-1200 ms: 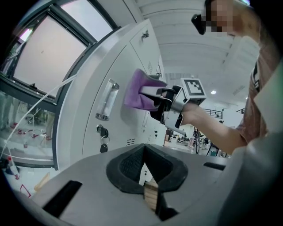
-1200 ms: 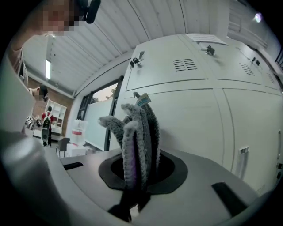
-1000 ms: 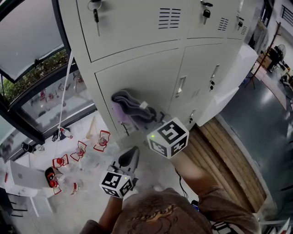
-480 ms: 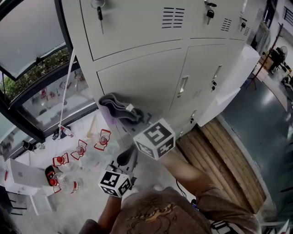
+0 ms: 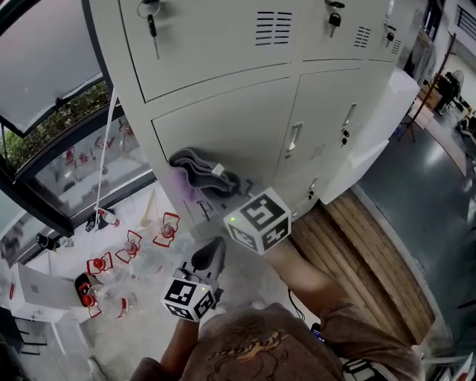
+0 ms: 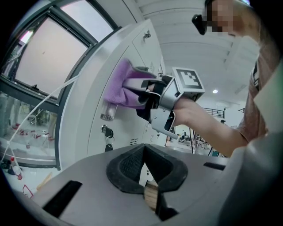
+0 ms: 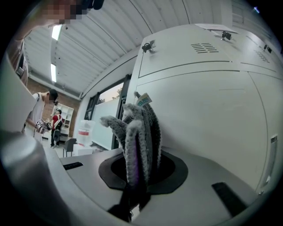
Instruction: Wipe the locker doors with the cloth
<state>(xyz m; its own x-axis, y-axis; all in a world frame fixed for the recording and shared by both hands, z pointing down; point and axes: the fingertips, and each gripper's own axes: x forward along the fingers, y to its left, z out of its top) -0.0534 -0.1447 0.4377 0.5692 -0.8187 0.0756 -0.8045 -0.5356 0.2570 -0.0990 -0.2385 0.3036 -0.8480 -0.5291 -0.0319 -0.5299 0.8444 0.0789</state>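
A grey and purple cloth is pressed against the lower left locker door. My right gripper is shut on it, and its marker cube sits just below. The right gripper view has the folded cloth standing up between the jaws, with the pale door close behind. From the left gripper view the purple cloth lies flat on the locker, with the right gripper behind it. My left gripper hangs lower, away from the locker, shut and holding nothing; its pads meet.
Keys hang in the upper door locks. A recessed handle sits on the neighbouring door. Several red-labelled bottles stand on the floor at the left, under a window. Wooden boards run along the locker's right.
My right gripper slid the cloth leftward across the lower door, then a little back to the right. The left gripper has barely moved.
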